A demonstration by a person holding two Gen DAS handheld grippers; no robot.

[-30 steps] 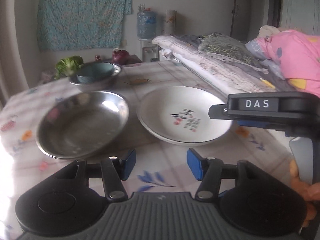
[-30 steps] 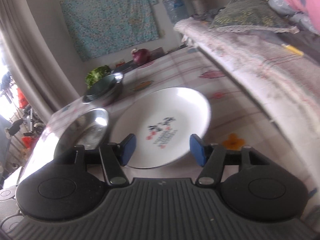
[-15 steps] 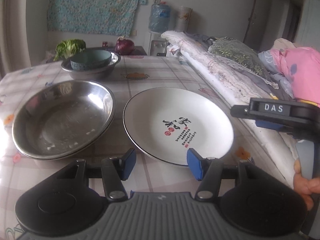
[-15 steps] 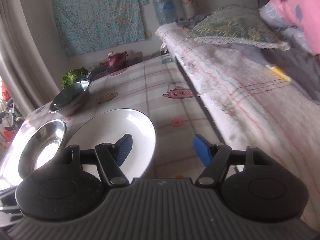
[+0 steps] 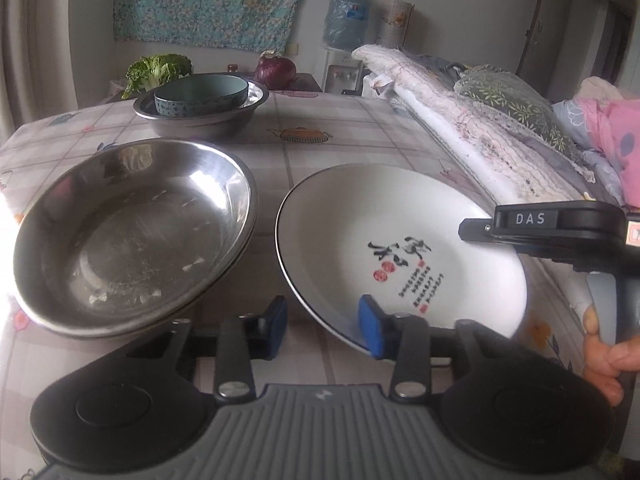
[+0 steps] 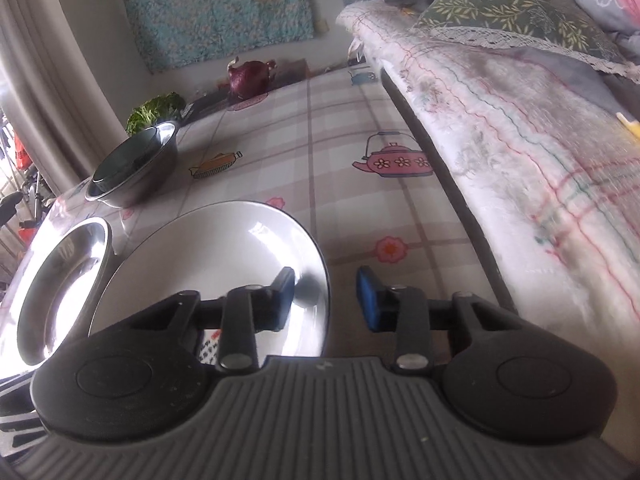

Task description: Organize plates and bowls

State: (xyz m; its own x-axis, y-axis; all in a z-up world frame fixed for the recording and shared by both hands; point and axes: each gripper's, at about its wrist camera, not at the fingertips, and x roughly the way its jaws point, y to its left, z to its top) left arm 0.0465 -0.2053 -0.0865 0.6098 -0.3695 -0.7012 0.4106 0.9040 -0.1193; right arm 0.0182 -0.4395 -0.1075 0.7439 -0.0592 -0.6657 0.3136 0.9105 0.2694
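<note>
A white plate with black script point(image 5: 400, 252) lies on the table, right of a stack of steel plates point(image 5: 132, 232). A teal bowl point(image 5: 200, 94) sits inside a steel bowl point(image 5: 200, 114) farther back. My left gripper point(image 5: 322, 326) is open, low at the white plate's near rim. My right gripper point(image 6: 326, 298) is open, with the white plate's right rim point(image 6: 320, 264) between its fingers; its body shows in the left wrist view point(image 5: 560, 228). The steel plates point(image 6: 60, 280) and the nested bowls point(image 6: 132, 168) also show in the right wrist view.
The table has a checked cloth with prints point(image 5: 340, 128). A bed with folded blankets point(image 6: 520, 120) runs along the table's right edge. A cabbage point(image 5: 158, 68) and a red onion point(image 5: 276, 70) lie at the far end, a water dispenser point(image 5: 346, 16) behind them.
Both grippers have come closer to the white plate. The right gripper has shifted so the plate's right rim sits between its fingers. Both stay open.
</note>
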